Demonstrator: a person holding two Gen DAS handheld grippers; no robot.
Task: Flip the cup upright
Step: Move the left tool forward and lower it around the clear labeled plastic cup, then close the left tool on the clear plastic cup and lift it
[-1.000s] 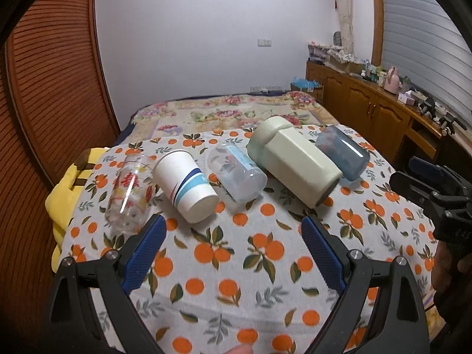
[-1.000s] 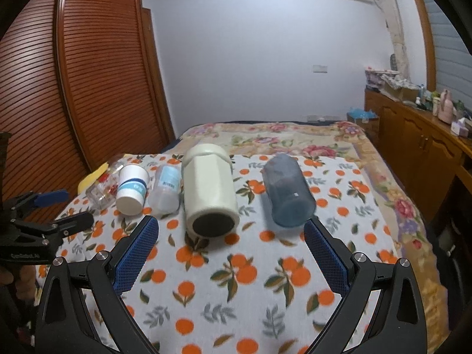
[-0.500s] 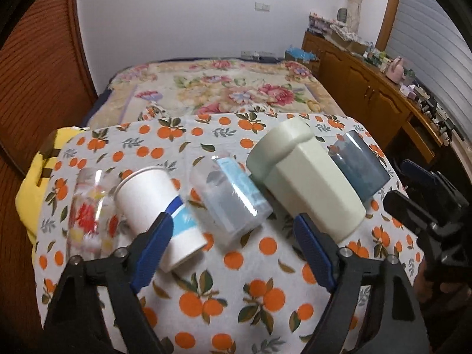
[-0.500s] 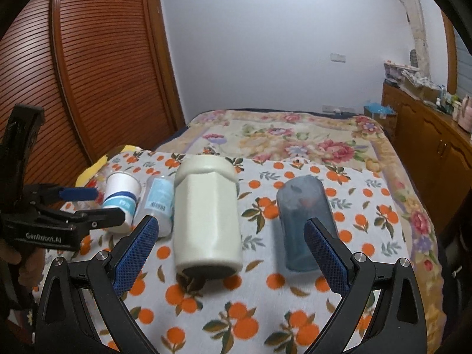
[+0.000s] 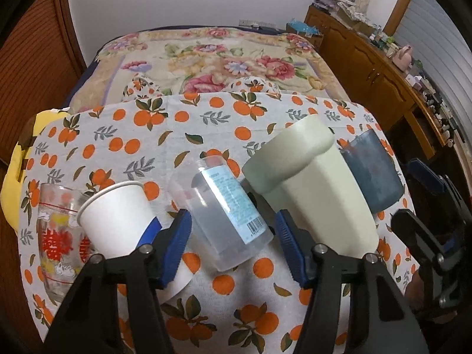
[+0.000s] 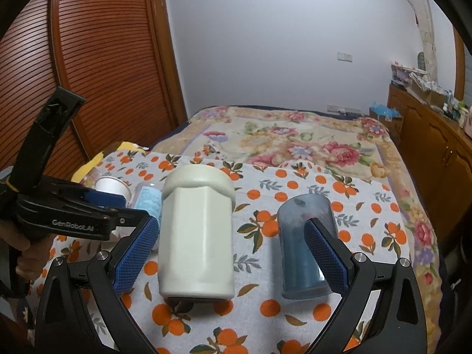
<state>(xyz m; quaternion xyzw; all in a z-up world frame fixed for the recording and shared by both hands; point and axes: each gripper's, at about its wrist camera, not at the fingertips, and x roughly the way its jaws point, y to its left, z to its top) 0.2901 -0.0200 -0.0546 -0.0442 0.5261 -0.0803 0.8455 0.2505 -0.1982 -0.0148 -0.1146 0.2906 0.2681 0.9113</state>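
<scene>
I am working in a home bedroom. A bed with a floral quilt sits behind a table draped in an orange-print cloth. A louvred wooden wardrobe fills the left wall, and a low wooden cabinet cluttered with household items lines the right.

An orange-fruit-patterned white tablecloth carries a cream faceted plastic cup, a smoky blue plastic cup and a blue-striped white paper cup.
</scene>
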